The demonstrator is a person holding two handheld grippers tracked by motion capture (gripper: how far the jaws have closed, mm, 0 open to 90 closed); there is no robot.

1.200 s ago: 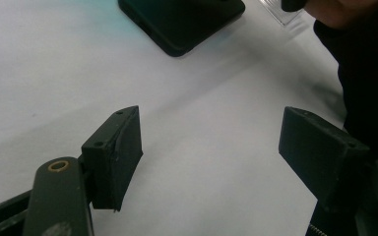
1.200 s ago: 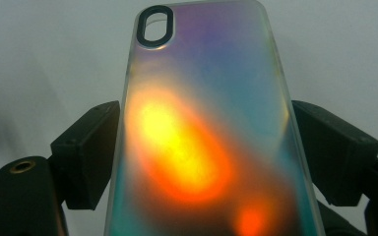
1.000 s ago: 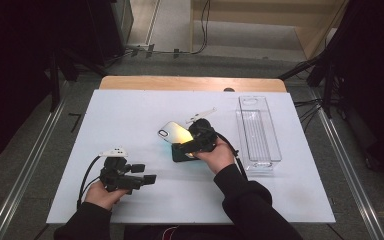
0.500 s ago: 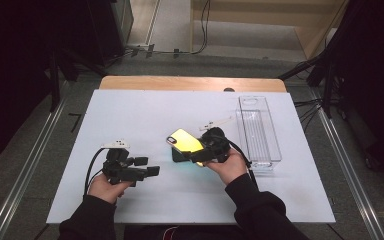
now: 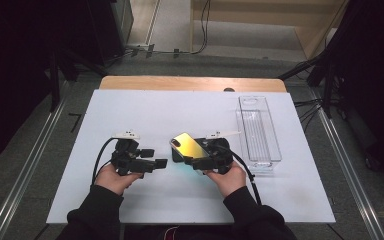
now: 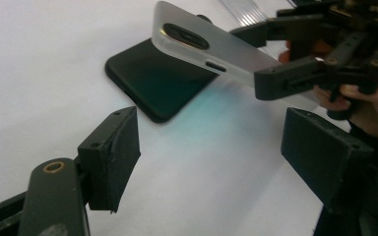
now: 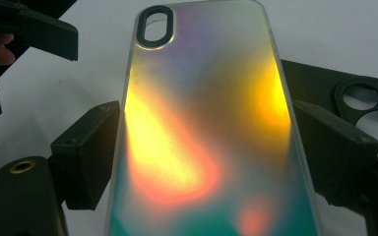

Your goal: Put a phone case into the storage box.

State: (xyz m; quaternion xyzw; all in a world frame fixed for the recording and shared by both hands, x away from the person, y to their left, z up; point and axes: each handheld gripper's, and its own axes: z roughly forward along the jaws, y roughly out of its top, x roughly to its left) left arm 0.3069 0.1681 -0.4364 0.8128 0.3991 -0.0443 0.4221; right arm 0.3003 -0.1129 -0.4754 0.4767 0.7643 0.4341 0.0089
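Observation:
An iridescent phone case (image 5: 186, 144) (image 7: 202, 137) hangs tilted above the table, its camera cutout away from the hand. My right gripper (image 5: 191, 157) (image 7: 202, 147) is shut on its two long edges. Under it a black phone case (image 5: 176, 156) (image 6: 157, 86) lies flat on the white table (image 5: 145, 110); its camera ring (image 7: 364, 98) shows in the right gripper view. My left gripper (image 5: 156, 158) (image 6: 211, 142) is open just left of both cases, jaws toward them and nothing between them. In the left gripper view the right gripper (image 6: 270, 54) holds the iridescent case (image 6: 211, 46).
A clear rectangular plastic box (image 5: 257, 131) stands lengthwise at the right of the table. The table's wooden back edge (image 5: 190, 83) runs behind it. Cables trail from both grippers toward the person's arms at the near edge.
The right gripper has carried the iridescent case off the black one, to the right and nearer the person, tilting it. The left gripper has come up and right toward the cases.

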